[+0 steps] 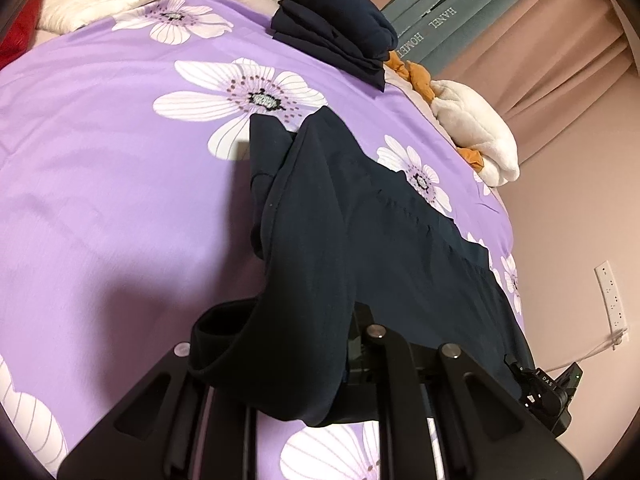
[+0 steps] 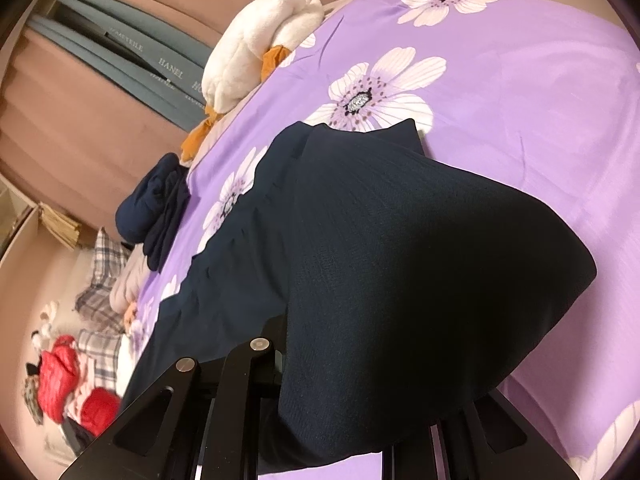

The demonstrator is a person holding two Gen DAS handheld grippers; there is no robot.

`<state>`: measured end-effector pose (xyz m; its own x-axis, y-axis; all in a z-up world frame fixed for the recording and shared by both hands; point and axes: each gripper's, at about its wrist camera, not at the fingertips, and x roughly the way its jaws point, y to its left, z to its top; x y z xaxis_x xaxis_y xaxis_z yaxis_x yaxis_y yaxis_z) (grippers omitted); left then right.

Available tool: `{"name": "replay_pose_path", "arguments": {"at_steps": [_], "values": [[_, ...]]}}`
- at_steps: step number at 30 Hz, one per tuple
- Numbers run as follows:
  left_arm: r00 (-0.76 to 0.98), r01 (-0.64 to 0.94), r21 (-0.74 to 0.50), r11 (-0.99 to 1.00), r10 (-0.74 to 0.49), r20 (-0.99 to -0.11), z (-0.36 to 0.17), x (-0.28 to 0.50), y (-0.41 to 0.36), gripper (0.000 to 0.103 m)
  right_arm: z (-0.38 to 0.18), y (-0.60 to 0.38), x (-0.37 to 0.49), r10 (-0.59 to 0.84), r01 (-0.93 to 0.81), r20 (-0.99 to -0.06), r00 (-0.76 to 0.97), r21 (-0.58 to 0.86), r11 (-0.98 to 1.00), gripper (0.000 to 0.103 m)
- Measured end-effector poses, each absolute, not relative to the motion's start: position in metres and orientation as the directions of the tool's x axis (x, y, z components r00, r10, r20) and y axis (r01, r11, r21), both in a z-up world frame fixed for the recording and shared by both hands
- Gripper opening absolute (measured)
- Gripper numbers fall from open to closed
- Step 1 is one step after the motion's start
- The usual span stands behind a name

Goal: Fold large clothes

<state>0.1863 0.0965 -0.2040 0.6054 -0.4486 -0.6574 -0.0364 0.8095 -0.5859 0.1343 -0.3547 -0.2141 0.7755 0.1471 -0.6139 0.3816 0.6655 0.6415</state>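
Note:
A large dark navy garment (image 1: 360, 216) lies on a purple bedsheet with white flowers (image 1: 100, 140). My left gripper (image 1: 316, 344) is shut on one end of it, and the cloth drapes over the fingers and hides the tips. In the right wrist view the same garment (image 2: 380, 240) hangs over my right gripper (image 2: 340, 344), which is shut on another part of it and lifts it off the sheet (image 2: 540, 100). The fingertips of both grippers are hidden by cloth.
A folded stack of dark navy clothes (image 1: 340, 28) sits at the bed's far edge, also in the right wrist view (image 2: 156, 204). A white plush goose with orange feet (image 1: 476, 128) lies along the bed edge. Pillows and red items (image 2: 60, 368) lie at the head of the bed. A pink curtain and wall stand beyond.

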Motion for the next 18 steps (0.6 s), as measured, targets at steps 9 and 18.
{"name": "replay_pose_path", "arguments": {"at_steps": [9, 18], "values": [[0.58, -0.145, -0.582, 0.8, -0.408, -0.705, -0.226, 0.177, 0.114, 0.049, -0.246, -0.374, 0.128, 0.226, 0.445, -0.619, 0.752, 0.73, 0.519, 0.041], [0.66, -0.235, -0.485, 0.843, -0.228, -0.716, -0.205, 0.147, 0.164, 0.061, -0.227, -0.408, 0.095, 0.132, 0.467, -0.62, 0.773, 0.698, 0.543, 0.055]]}}
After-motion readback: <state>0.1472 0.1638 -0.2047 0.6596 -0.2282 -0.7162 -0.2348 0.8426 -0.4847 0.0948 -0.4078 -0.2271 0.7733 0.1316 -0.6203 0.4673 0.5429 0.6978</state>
